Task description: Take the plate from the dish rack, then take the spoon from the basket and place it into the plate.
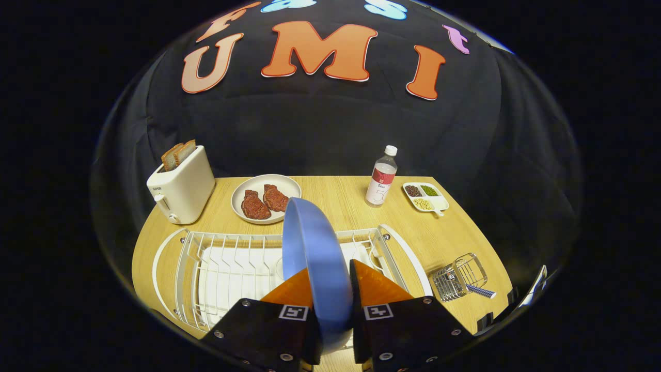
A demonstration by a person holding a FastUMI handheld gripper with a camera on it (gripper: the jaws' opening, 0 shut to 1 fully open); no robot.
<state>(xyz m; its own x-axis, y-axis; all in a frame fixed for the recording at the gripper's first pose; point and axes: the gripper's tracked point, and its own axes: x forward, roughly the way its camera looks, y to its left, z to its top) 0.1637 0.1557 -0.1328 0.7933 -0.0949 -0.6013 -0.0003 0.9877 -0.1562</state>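
At the bottom centre of the frame the tongs (331,289) pinch the blue plate (316,258) by its rim, both orange fingers (294,292) pressing on it, so it stands on edge above the white dish rack (227,263); that suits lifting it from the slots. At lower right the wire basket (459,281) lies on the table (335,194) with the spoon (483,292) handle poking out, easy to grab afterwards, I judge.
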